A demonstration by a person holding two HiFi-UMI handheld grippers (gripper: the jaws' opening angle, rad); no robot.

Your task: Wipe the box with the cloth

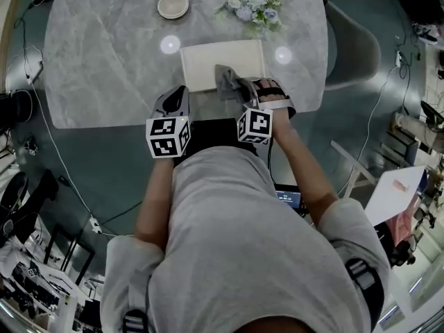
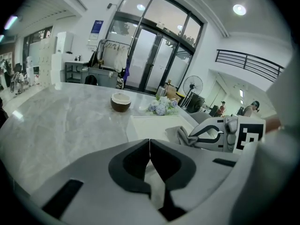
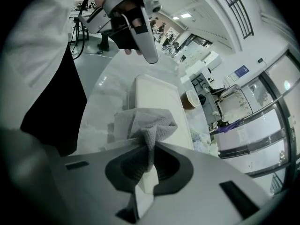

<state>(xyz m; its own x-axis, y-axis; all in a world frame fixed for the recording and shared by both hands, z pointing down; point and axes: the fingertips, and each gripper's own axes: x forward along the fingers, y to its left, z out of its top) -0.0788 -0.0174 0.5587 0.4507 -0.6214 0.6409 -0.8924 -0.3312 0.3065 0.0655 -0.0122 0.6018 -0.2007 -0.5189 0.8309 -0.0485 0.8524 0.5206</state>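
Right gripper (image 3: pixel 149 144) clenched on the grey cloth (image 3: pixel 140 123): one fold is pinched between the jaws, and the rest bunches forward onto the near edge of the white box (image 3: pixel 157 97). I read the cloth as touching the box top at that edge only. Left gripper (image 2: pixel 150 141) is closed on nothing, jaws together, held just beside the box's near left corner. The box lies flat on the marble table (image 1: pixel 104 61), with a bowl (image 1: pixel 173 5) and a small bunch of flowers (image 1: pixel 253 7) well beyond it.

Assessment: wiping is at an early pass. Most of the box top lies ahead of the cloth. No view shows which parts are already clean.
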